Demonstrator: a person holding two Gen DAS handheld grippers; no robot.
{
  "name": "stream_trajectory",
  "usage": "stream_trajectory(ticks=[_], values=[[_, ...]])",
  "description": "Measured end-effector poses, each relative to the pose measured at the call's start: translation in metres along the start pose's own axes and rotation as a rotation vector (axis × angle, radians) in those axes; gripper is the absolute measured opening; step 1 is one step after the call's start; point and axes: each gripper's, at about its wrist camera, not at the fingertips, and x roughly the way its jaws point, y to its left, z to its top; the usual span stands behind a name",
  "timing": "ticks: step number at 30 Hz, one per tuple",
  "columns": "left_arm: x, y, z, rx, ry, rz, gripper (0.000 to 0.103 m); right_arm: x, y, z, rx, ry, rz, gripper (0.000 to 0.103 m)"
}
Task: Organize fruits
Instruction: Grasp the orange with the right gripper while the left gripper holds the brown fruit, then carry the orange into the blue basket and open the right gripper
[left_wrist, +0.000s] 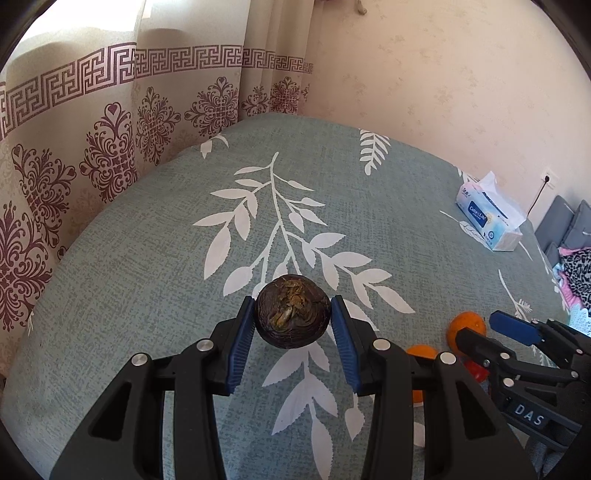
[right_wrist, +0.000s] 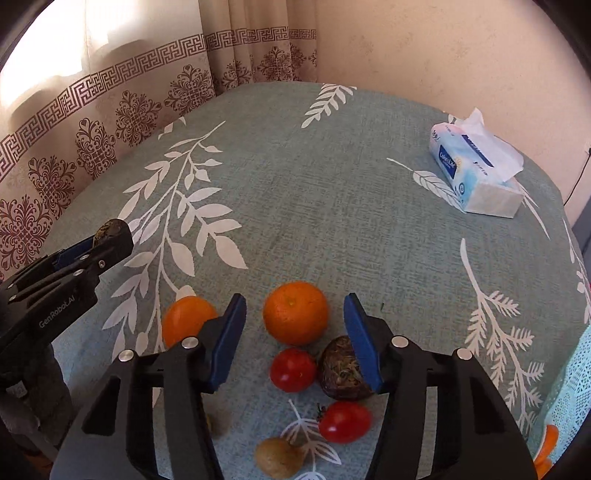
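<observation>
My left gripper (left_wrist: 292, 303) is shut on a dark purple round fruit (left_wrist: 292, 312) and holds it above the leaf-patterned tablecloth (left_wrist: 295, 184). In the right wrist view that gripper (right_wrist: 110, 236) shows at the left edge, with the dark fruit (right_wrist: 109, 227) in its tips. My right gripper (right_wrist: 294, 299) stands open over an orange (right_wrist: 295, 317) lying on the cloth; both blue pads are clear of the orange's sides. Close by lie a second orange (right_wrist: 186, 321), two tomatoes (right_wrist: 293, 370) (right_wrist: 344, 422), another dark fruit (right_wrist: 341, 369) and a kiwi (right_wrist: 279, 456).
A tissue pack (right_wrist: 476, 170) lies at the far right of the table, near the wall. A patterned curtain (right_wrist: 110, 110) hangs behind the table's left edge. Another brownish fruit (right_wrist: 218, 424) is half hidden under my right gripper's left finger. Grey cushions (left_wrist: 565, 225) sit past the table's right edge.
</observation>
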Motion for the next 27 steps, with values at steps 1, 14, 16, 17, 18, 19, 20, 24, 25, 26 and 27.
stream_trajectory(ticks=[1,14,16,17,18,19,20,24,25,26,27], values=[[0.0,0.001,0.0,-0.003,0.002,-0.001,0.042,0.005,0.0,0.001,0.002,0.012,0.003,0.048],[-0.001,-0.002,-0.001,0.005,0.006,-0.014,0.042,-0.005,-0.005,-0.001,0.048,0.001,0.01,0.041],[-0.001,-0.003,-0.001,0.007,0.006,-0.017,0.042,-0.016,-0.007,-0.001,0.065,-0.022,0.009,0.041],[-0.001,-0.003,-0.002,0.008,0.006,-0.018,0.042,-0.021,-0.009,-0.002,0.072,-0.036,0.005,0.041],[-0.002,-0.003,-0.002,0.009,0.006,-0.019,0.042,-0.028,-0.01,-0.002,0.079,-0.048,0.004,0.041],[-0.002,-0.003,-0.002,0.01,0.007,-0.019,0.042,-0.033,-0.013,-0.003,0.089,-0.059,0.003,0.041],[-0.002,-0.004,-0.002,0.011,0.007,-0.02,0.042,-0.039,-0.015,-0.004,0.101,-0.069,0.001,0.041],[-0.003,-0.006,-0.004,0.019,0.007,-0.025,0.042,-0.061,-0.031,-0.012,0.155,-0.106,-0.021,0.041],[-0.003,-0.007,-0.004,0.022,0.007,-0.027,0.042,-0.066,-0.036,-0.015,0.173,-0.114,-0.03,0.041],[-0.003,-0.008,-0.005,0.027,0.007,-0.029,0.042,-0.071,-0.041,-0.018,0.191,-0.12,-0.038,0.041],[-0.003,-0.009,-0.005,0.03,0.006,-0.031,0.042,-0.075,-0.048,-0.022,0.211,-0.125,-0.048,0.041]])
